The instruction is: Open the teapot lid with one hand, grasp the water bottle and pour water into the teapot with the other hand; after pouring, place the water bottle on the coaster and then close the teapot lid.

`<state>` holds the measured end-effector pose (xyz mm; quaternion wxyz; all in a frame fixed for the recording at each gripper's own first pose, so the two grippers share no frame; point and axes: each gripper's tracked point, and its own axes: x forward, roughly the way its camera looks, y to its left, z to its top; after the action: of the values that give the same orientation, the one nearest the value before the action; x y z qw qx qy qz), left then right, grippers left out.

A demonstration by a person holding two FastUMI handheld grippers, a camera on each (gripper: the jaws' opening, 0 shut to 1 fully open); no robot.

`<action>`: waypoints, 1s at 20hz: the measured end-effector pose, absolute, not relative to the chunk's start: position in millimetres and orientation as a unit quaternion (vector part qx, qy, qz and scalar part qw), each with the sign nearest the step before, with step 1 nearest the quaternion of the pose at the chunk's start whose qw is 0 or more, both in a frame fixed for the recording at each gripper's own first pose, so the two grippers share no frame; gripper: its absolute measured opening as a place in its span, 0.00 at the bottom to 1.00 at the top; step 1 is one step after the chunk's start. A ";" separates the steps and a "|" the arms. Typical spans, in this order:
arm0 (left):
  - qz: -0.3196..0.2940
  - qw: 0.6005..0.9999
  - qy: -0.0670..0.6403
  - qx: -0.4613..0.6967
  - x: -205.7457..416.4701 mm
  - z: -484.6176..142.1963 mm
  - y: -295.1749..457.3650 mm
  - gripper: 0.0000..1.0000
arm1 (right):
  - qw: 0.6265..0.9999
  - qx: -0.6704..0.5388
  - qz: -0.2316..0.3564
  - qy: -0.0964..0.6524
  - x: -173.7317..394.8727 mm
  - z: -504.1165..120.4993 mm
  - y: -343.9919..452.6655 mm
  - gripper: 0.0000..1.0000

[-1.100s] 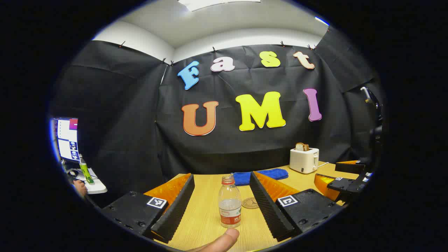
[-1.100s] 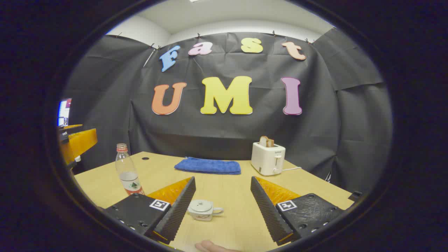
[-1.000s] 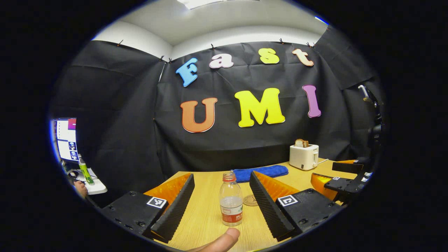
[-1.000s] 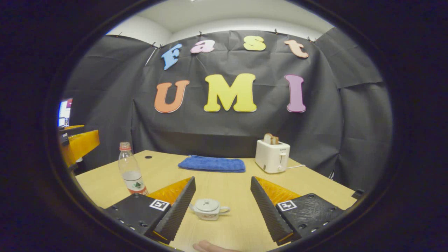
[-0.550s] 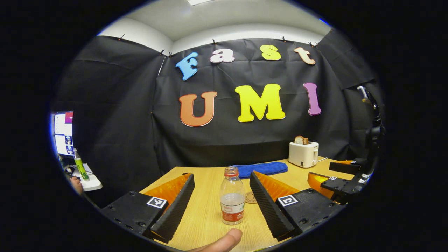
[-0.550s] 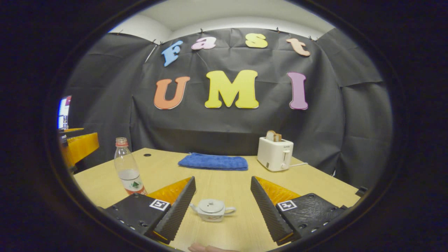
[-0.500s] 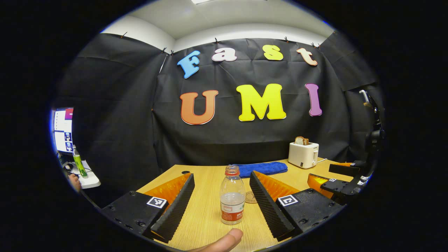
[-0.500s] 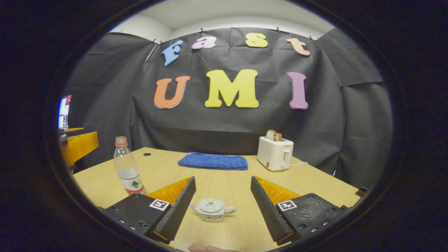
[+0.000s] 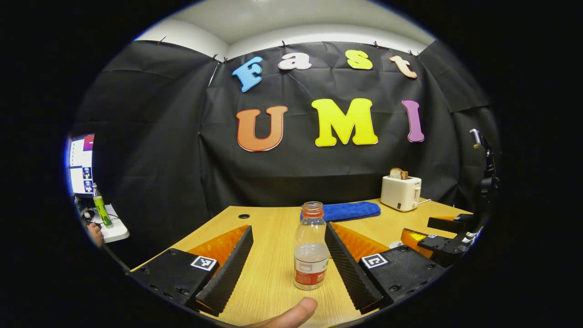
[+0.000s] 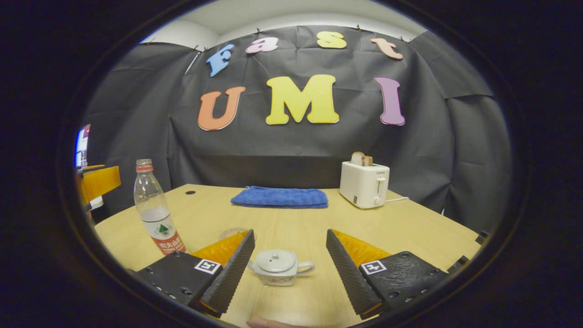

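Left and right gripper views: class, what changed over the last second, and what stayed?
Both open grippers, left and right, moved closer: the clear plastic water bottle and small white ceramic teapot loom larger between their fingers. Nothing grasped. Lid still on; blue towel and white toaster unmoved.

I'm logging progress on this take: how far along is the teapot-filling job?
Nothing is finished yet. The teapot has its lid on, and the water bottle stands upright on the table, off the coaster. In hand: the left gripper brackets the bottle, the right gripper brackets the teapot, both open. Left: lifting the lid, pouring, setting the bottle on the coaster, closing.
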<state>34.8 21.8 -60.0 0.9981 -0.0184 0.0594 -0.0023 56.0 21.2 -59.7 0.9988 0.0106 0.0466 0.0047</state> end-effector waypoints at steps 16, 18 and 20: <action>-0.013 0.996 0.088 -0.025 46.9 -89.2 22.6 0.99 | 0.997 -0.008 0.013 0.071 86.3 -97.1 50.1 0.37; -0.014 0.996 0.087 -0.022 47.3 -90.7 22.1 0.99 | 0.997 -0.008 0.015 0.070 87.5 -98.0 48.9 0.25; -0.019 0.996 0.087 -0.024 46.8 -90.2 19.8 0.99 | 0.998 -0.007 0.009 0.065 91.0 -98.9 44.8 0.25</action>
<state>46.8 19.8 -90.2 0.9957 -0.0244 0.0868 -0.0193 91.0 44.8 -98.9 0.9978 -0.0072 0.0651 0.0094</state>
